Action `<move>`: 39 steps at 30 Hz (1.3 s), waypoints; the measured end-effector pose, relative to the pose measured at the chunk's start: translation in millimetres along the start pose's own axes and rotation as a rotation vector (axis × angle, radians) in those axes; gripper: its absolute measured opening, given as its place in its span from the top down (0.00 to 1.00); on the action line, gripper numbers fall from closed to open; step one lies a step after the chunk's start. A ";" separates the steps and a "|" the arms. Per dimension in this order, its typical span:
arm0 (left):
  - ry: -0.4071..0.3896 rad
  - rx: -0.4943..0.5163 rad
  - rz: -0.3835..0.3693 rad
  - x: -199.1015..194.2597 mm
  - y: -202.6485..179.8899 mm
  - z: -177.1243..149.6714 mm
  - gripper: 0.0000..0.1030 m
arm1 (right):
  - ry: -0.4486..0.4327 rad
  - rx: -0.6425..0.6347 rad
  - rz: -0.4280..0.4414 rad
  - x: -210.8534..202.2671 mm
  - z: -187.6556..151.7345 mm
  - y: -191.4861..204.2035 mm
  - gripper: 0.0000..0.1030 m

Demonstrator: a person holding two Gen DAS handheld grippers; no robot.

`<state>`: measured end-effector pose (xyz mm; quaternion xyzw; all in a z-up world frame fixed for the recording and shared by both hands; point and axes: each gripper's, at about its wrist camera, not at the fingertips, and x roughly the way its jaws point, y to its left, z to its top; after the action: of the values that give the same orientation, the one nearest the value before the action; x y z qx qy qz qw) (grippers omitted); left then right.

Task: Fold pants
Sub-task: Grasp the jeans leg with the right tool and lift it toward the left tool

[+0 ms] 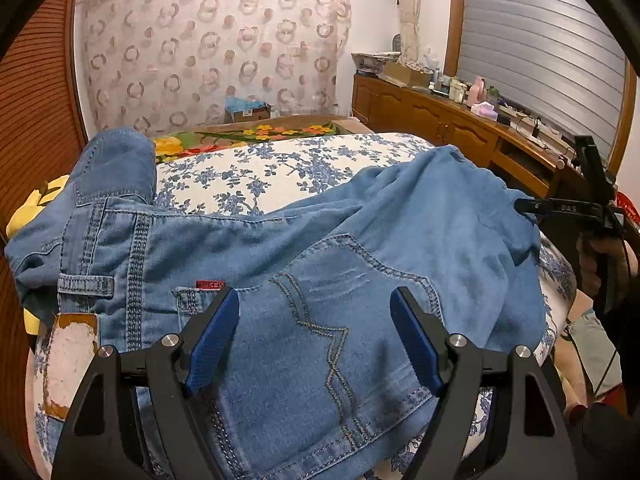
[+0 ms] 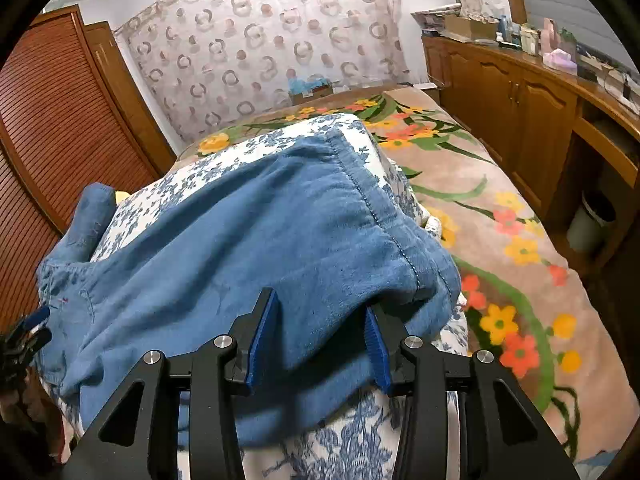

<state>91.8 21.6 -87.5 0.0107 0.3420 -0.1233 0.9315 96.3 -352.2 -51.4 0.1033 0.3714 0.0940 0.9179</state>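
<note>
**Jeans spread over a floral cushion on the bed**

A bed fills the room's middle, covered by a tan blanket [image 2: 516,184] with yellow and orange flowers. On it sits a white cushion [image 1: 256,168] printed with blue blossoms, and the pants [image 1: 320,240], blue denim, lie across the cushion from left to right. A slatted wooden door [image 2: 60,120] stands at the left, a sheer curtain [image 1: 208,48] with ring patterns hangs at the far wall, and a wooden sideboard [image 2: 516,92] crowded with bottles and boxes runs along the right.

The left gripper [image 1: 314,304] hovers over the back pocket near the waistband, its jaws wide apart and gripping nothing. The right gripper [image 2: 320,312] has a bunched pant leg near the hem between half-parted jaws; the cloth covers its right finger's tip, so a firm pinch cannot be confirmed. The sideboard's small items are too blurred to name. The cushion's near edge is cut off.
</note>
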 end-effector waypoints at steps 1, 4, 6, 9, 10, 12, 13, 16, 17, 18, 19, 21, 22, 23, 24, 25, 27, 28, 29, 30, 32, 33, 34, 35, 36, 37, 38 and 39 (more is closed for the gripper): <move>0.001 -0.003 0.000 -0.6 0.9 -0.1 0.24 | 0.000 0.003 -0.004 0.5 0.4 -0.8 0.58; 0.003 -0.009 0.002 -0.6 2.1 -0.7 0.24 | -0.009 -0.001 -0.017 1.5 1.2 0.4 0.70; 0.002 -0.010 0.003 -1.5 2.3 -0.7 0.24 | -0.020 -0.011 -0.025 -0.8 0.8 3.3 0.82; -0.001 -0.007 0.001 -1.6 1.8 -0.5 0.24 | -0.052 -0.031 -0.017 -6.9 0.0 7.1 0.96; -0.002 -0.008 0.001 -1.9 2.2 -0.7 0.24 | -0.063 -0.038 -0.011 -10.2 -1.0 9.0 0.97; -0.004 -0.011 -0.002 -2.4 2.7 -0.4 0.24 | -0.084 -0.053 0.010 -16.5 0.0 14.3 0.98; -0.004 -0.013 -0.002 -3.0 2.8 -0.6 0.24 | -0.096 -0.063 0.021 -20.7 1.6 18.4 0.98; -0.008 -0.015 -0.002 -5.5 4.2 0.0 0.24 | -0.122 -0.096 0.067 -30.6 5.6 34.1 0.98; -0.011 -0.017 -0.002 -7.5 5.2 0.3 0.24 | -0.128 -0.112 0.088 -34.7 8.9 41.5 0.98; -0.016 -0.020 0.000 -9.9 6.5 1.0 0.24 | -0.134 -0.128 0.111 -38.4 12.3 50.8 0.98; -0.022 -0.022 0.003 -12.9 7.8 1.6 0.24 | -0.140 -0.146 0.136 -42.0 15.2 60.9 0.98; -0.036 -0.029 0.012 -20.4 12.4 2.9 0.24 | -0.160 -0.201 0.183 -51.0 21.9 88.2 0.98; -0.043 -0.033 0.016 -24.4 14.9 3.3 0.24 | -0.167 -0.228 0.203 -54.5 24.3 100.9 0.98; -0.050 -0.035 0.023 -29.2 17.5 3.6 0.24 | -0.173 -0.260 0.235 -58.9 27.0 118.2 0.98; -0.055 -0.034 0.031 -34.0 20.1 3.7 0.24 | -0.176 -0.288 0.260 -61.7 28.5 132.6 0.98; -0.058 -0.033 0.037 -37.3 22.1 3.9 0.24 | -0.176 -0.323 0.276 -63.7 28.7 148.0 0.98; -0.069 -0.036 0.055 -47.7 28.6 3.3 0.24 | -0.177 -0.417 0.314 -67.8 26.2 184.9 0.98; -0.072 -0.038 0.059 -51.5 32.5 2.5 0.24 | -0.173 -0.454 0.346 -69.5 23.7 203.2 0.98; -0.077 -0.039 0.067 -56.9 36.6 1.6 0.24 | -0.168 -0.480 0.371 -70.6 21.1 218.1 0.98; -0.084 -0.041 0.077 -61.7 40.7 0.6 0.24 | -0.163 -0.499 0.394 -71.3 18.9 230.4 0.98; -0.094 -0.052 0.093 -69.6 48.0 -1.1 0.24 | -0.144 -0.533 0.459 -72.8 11.7 256.9 0.98; -0.098 -0.065 0.100 -73.7 53.9 -2.4 0.24 | -0.133 -0.548 0.483 -72.7 7.7 268.1 0.98; -0.100 -0.073 0.104 -74.6 58.4 -2.3 0.24 | -0.124 -0.560 0.496 -71.5 5.5 276.3 0.98; -0.104 -0.081 0.109 -76.6 62.8 -3.6 0.24 | -0.110 -0.575 0.509 -70.0 1.9 284.1 0.98; -0.105 -0.088 0.116 -77.5 66.5 -4.8 0.24 | -0.095 -0.585 0.513 -68.1 -0.5 288.6 0.98; -0.106 -0.096 0.121 -77.9 70.3 -6.1 0.24 | -0.065 -0.607 0.507 -64.4 -5.6 295.3 0.94; -0.105 -0.102 0.122 -77.6 72.2 -7.3 0.24 | -0.052 -0.620 0.492 -60.8 -6.4 296.7 0.89; -0.103 -0.108 0.123 -76.9 74.6 -8.4 0.24 | -0.048 -0.628 0.472 -59.3 -9.7 298.2 0.86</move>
<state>47.6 111.9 -49.5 -0.0250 0.2986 -0.0476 0.9528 19.0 -79.2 58.5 -0.0978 0.2693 0.4090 0.8664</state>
